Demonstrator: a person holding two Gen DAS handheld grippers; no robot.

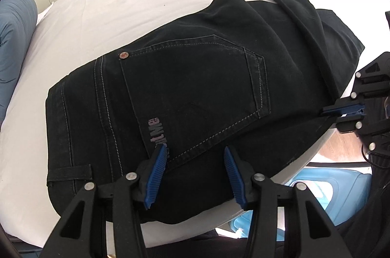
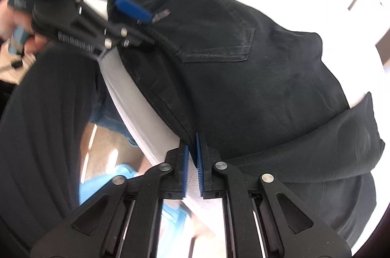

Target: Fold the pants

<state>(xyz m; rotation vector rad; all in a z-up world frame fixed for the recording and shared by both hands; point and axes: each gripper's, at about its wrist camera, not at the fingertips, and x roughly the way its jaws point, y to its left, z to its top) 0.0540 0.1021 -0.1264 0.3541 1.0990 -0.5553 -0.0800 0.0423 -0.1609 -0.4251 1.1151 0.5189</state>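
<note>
Your left claw [image 1: 196,175]: agape above pocket, gripping nothing. Your right claw [image 2: 192,166]: clamped on pants [image 1: 195,87] edge. Pants on bed [image 1: 121,4]: folded compact; final tidy left, likely.

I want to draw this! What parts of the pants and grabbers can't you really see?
- Pants legs: left wrist view, folded under the top layer.
- Pocket lettering: left view, partly behind a left gripper pad.
- Left gripper: right view, motion-blurred.
- Right gripper tips: right view, the cloth edge hides any pinch.
</note>
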